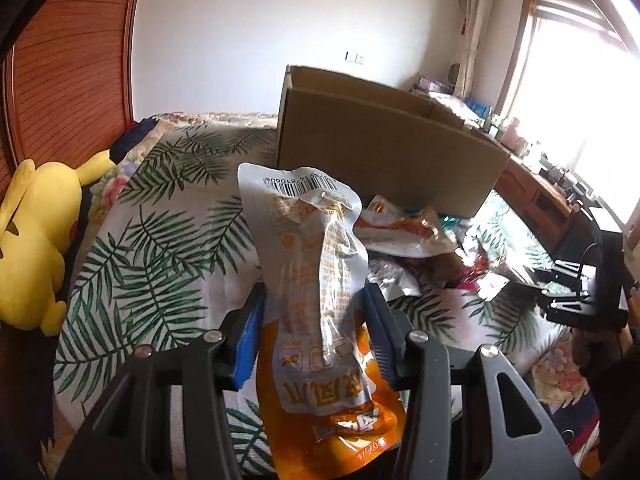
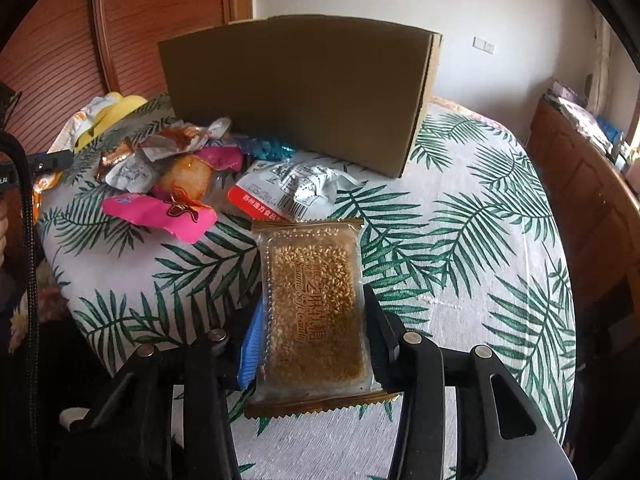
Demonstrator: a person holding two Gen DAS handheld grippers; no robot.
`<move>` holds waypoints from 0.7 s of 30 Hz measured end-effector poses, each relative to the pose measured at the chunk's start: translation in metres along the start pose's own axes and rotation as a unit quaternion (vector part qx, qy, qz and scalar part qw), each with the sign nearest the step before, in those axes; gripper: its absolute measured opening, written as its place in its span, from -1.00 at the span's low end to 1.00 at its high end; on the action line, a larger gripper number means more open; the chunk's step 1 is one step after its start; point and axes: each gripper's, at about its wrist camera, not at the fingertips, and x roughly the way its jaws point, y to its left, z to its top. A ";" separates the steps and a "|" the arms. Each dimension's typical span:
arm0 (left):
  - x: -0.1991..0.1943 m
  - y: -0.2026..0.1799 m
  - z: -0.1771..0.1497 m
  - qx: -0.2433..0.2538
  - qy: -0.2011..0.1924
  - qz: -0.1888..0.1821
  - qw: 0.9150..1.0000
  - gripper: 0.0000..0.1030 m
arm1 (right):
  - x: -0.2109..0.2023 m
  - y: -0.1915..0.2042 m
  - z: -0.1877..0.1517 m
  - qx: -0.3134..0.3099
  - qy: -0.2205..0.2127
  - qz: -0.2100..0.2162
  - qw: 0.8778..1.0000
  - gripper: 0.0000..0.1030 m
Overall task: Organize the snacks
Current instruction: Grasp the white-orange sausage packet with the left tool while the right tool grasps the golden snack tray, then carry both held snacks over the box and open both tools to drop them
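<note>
Left tongs (image 1: 312, 336) clench an orange-and-white snack pouch (image 1: 320, 280) raised above the leaf-print bed (image 1: 160, 240); right tongs (image 2: 312, 336) grasp a sesame candy packet (image 2: 314, 312), before the cardboard box (image 2: 296, 92) and snack pile (image 2: 168, 176).

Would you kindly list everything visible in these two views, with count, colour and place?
orange-and-white pouch: one, held between the left fingers
sesame candy bar: one, golden in clear wrap, between the right fingers
cardboard box: one, brown, open, at the back of the bed
loose snack pile: several packets, pink, white, red, silver, blue, in front of the box
bedspread: one, white with green leaves, under everything
plush toy: one, yellow, at the bed's left edge
wooden headboard: one, reddish brown, behind
window: one, bright, far right
left gripper: black, blue pads, shut on the pouch
right gripper: black, shut on the bar
</note>
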 end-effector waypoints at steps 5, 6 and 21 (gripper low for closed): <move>-0.006 -0.007 0.006 0.001 -0.011 -0.009 1.000 -0.09 | -0.014 0.002 -0.001 0.012 -0.021 0.001 1.000 -0.14; -0.008 -0.009 0.007 0.001 -0.014 -0.012 1.000 -0.09 | -0.016 0.002 -0.001 0.013 -0.025 0.001 1.000 -0.14; -0.014 -0.033 0.033 0.018 -0.040 -0.036 0.998 -0.09 | -0.039 0.019 0.002 0.034 -0.071 0.013 0.997 -0.14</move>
